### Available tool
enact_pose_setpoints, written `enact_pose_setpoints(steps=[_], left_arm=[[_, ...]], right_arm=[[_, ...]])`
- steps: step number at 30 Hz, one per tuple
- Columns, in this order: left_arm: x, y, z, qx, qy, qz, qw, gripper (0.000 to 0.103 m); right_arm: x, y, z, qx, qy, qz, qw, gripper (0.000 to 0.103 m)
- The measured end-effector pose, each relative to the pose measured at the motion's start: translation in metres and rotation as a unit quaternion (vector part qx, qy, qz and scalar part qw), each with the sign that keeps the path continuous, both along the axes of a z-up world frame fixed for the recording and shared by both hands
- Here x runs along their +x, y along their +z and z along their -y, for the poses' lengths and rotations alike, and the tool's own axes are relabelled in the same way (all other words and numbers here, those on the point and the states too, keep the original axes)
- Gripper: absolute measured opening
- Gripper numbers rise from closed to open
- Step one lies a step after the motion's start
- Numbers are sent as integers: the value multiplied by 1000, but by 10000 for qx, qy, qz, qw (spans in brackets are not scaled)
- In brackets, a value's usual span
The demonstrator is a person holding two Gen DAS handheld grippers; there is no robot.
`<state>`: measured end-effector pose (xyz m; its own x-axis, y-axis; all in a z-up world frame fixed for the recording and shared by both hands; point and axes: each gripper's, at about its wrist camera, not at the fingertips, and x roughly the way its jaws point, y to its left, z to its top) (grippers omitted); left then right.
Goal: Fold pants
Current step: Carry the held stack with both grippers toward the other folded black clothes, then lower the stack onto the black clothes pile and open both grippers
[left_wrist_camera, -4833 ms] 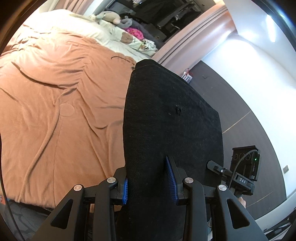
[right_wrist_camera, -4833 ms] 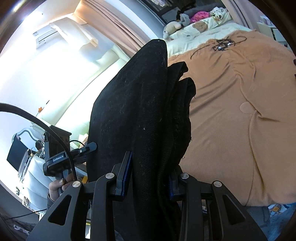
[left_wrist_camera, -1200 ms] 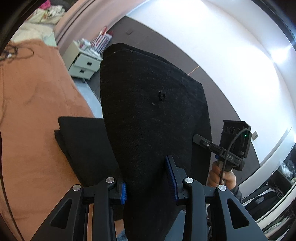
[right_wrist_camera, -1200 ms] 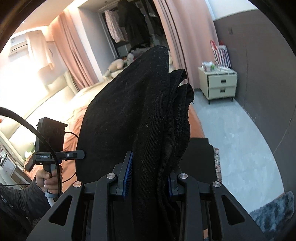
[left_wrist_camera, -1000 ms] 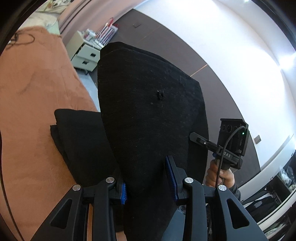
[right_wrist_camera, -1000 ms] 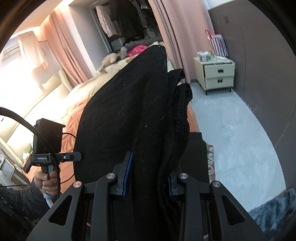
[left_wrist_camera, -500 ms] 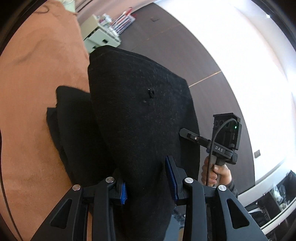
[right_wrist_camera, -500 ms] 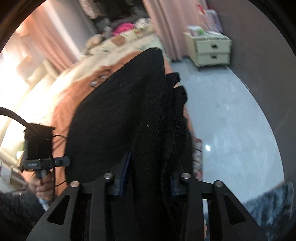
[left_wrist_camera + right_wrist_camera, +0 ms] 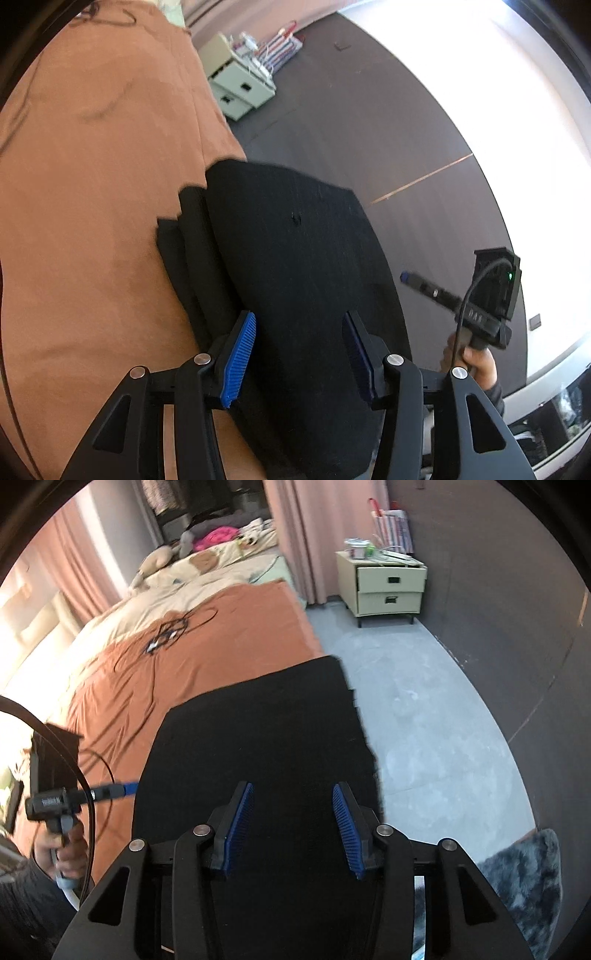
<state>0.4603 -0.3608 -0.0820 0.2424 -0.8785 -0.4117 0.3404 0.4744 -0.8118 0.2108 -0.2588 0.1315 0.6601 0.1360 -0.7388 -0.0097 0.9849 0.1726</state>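
Lying flat now, pants [image 9: 258,738] on blanket [image 9: 207,653] | left claw [image 9: 299,354], right claw [image 9: 291,827] just opened, released

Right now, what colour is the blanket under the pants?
Rust orange, plain. The blanket shows best in the right wrist view, beneath the black pants.

1 pants [image 9: 295,266], 2 grippers, 1 nightstand [image 9: 388,587].
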Motion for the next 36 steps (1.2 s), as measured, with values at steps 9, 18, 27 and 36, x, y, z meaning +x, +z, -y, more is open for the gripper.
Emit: enact_pose_setpoints(steps=[9,18,27,36], left_arm=[[16,-13,15,249,-16,-19,9997,50],[32,-20,20,396,-2,-91,9992,38],[13,-22,10,341,15,-250,9991,38],[-26,-23,17,255,-284,-401,9985,38]], right_arm=[[25,-10,20,-4,-480,-310,9984,30],[91,-52,40,135,-756,-680,9947,23],[96,-47,27,162,-778,-670,9946,23],[57,-55,37,161,-1027,-868,9908,23]])
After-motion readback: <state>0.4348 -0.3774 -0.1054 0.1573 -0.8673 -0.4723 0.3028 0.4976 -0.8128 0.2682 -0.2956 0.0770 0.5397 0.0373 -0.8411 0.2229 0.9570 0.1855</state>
